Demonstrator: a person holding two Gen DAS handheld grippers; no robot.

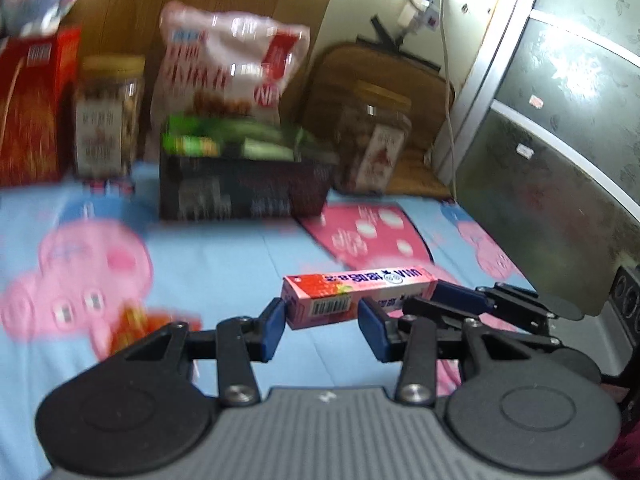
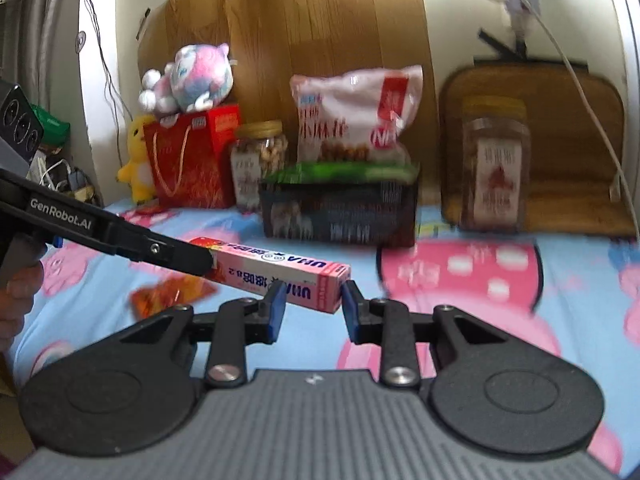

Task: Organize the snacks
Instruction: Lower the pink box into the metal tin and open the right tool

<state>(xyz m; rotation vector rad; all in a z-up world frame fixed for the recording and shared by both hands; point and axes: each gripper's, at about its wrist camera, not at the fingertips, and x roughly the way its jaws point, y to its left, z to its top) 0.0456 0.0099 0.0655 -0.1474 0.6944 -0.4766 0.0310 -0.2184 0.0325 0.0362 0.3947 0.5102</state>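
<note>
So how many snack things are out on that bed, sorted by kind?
Jars with yellow lids: 2, the left jar and the right jar
Bags: 1, pink-white snack bag
Long pink boxes: 1, pink candy box, held at both ends
Red gift boxes: 1
Black baskets of green packets: 1
Small red packets: 1
Total: 7

A wood-grain board [image 2: 304,40] leans on a white wall [image 2: 480,12] behind the cartoon-print sheet [image 2: 460,340].
</note>
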